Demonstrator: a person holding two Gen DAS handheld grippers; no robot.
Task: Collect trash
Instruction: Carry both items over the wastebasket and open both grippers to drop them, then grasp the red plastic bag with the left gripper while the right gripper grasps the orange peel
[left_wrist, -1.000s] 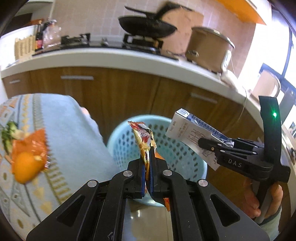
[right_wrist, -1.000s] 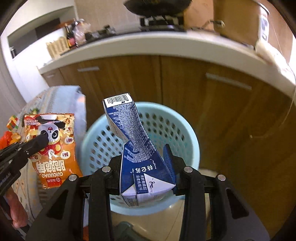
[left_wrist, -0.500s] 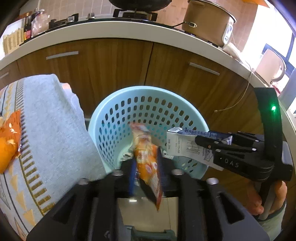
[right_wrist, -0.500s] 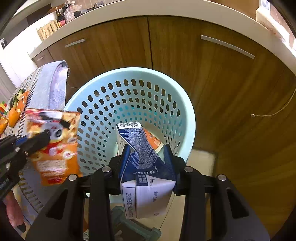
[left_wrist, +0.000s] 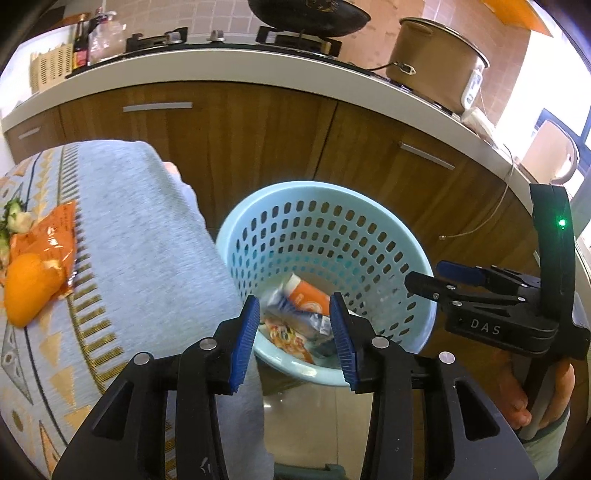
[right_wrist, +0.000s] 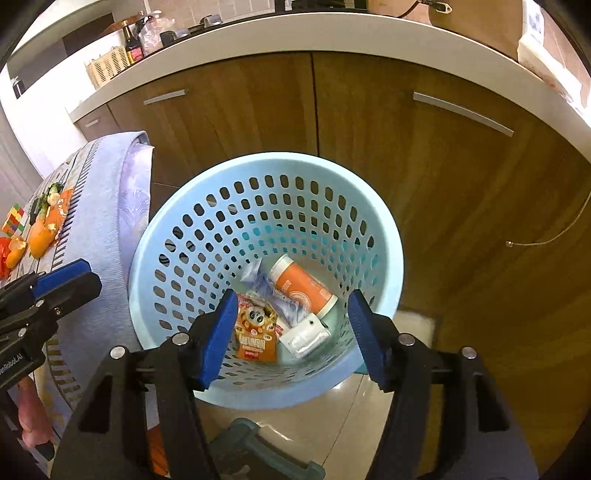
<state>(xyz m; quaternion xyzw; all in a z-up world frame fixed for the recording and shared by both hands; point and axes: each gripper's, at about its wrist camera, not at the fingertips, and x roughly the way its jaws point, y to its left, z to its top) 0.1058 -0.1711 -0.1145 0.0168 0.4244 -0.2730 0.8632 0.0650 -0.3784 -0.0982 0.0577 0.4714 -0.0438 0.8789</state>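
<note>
Orange peel (left_wrist: 26, 291) and an orange wrapper (left_wrist: 44, 240) lie at far left on the patterned cloth (left_wrist: 140, 229) over the worktop, trash I have yet to collect. Just right of the cloth stands the pale blue basket (left_wrist: 417, 258) on the floor before the wooden cabinets. My left gripper (left_wrist: 293, 334) hangs released above its near rim, jaws parted with nothing between them; they have just been opening, and the snack bag (right_wrist: 256, 338) they pinched a second ago now lies at the bottom of the basket. Beside the bag rests the carton (right_wrist: 304, 336), which my right gripper (right_wrist: 290, 334) clamped half a second ago; its jaws have likewise just been opening and stand empty over the basket. An orange canister (right_wrist: 301, 290) and a crumpled blue-white wrapper (right_wrist: 275, 295) share the basket floor, touching the new arrivals. I judge both drops complete, so both grippers are free to return to the worktop for the peel. Legible writing: "DAS" on the right gripper's body in the left view; a cartoon panda and Chinese characters, too small to read, on the bag; the carton's print is blurred.
</note>
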